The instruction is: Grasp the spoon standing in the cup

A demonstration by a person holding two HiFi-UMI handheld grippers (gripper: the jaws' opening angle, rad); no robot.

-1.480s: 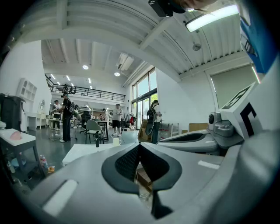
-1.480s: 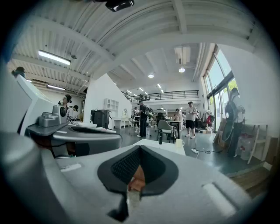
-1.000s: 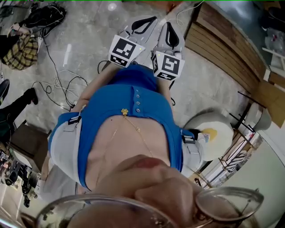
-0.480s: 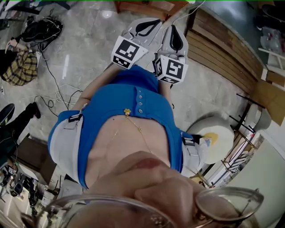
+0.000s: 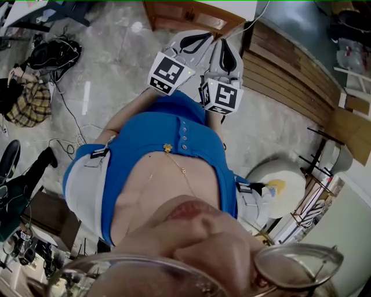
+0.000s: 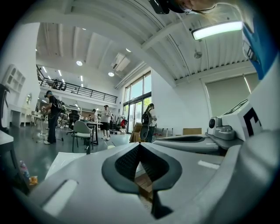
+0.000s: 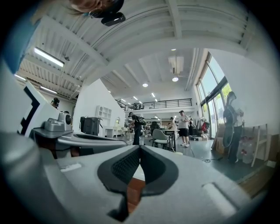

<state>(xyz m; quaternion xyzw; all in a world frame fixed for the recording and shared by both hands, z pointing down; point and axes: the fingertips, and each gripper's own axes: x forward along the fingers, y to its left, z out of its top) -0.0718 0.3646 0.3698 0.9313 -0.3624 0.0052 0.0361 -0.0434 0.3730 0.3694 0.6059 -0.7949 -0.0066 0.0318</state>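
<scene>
No cup or spoon shows in any view. In the head view both grippers are held out in front of the person's blue shirt (image 5: 168, 151), over a grey stone floor. The left gripper (image 5: 204, 36) points up and to the right, its marker cube below it. The right gripper (image 5: 221, 40) lies close beside it. In the left gripper view the left gripper (image 6: 140, 145) has its dark pads pressed tip to tip with nothing between them. In the right gripper view the right gripper (image 7: 140, 147) is likewise shut and empty. Both cameras look out across a large hall.
A wooden cabinet (image 5: 191, 13) stands just beyond the grippers, and slatted wooden boards (image 5: 290, 75) lie to the right. A white round stool (image 5: 278, 183) is at the lower right. Cables (image 5: 66, 107) and bags (image 5: 52, 52) lie at the left. People (image 6: 147, 122) stand far off among tables and chairs.
The head view has travelled forward: the wooden cabinet has come into sight at the top. Both grippers sit slightly further right and stay shut side by side.
</scene>
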